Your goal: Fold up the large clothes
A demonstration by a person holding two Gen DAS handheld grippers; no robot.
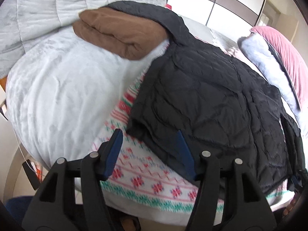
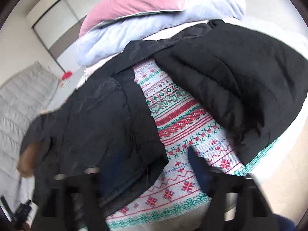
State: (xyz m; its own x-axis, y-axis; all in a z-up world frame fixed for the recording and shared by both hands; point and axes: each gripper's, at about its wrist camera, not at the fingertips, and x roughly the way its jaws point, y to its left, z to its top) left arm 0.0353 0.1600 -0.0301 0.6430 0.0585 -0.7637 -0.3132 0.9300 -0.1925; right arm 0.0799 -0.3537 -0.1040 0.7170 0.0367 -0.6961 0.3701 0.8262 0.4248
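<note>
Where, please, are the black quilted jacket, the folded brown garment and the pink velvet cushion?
black quilted jacket (image 1: pixel 207 88): left wrist view, middle of its quilted panel.
folded brown garment (image 1: pixel 117 32): left wrist view, top fold.
pink velvet cushion (image 2: pixel 138 2): right wrist view, upper face.

Bedding around the work area.
I note a pink pillow (image 2: pixel 138 2) atop a pale blue blanket (image 2: pixel 154 32); white quilt (image 1: pixel 38 5) at far edge.

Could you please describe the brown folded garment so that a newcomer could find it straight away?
Start at the white quilted bedding. The brown folded garment lies on it, beside the collar end of the black quilted jacket. It alone is plain brown and neatly folded into a thick pad.
</note>
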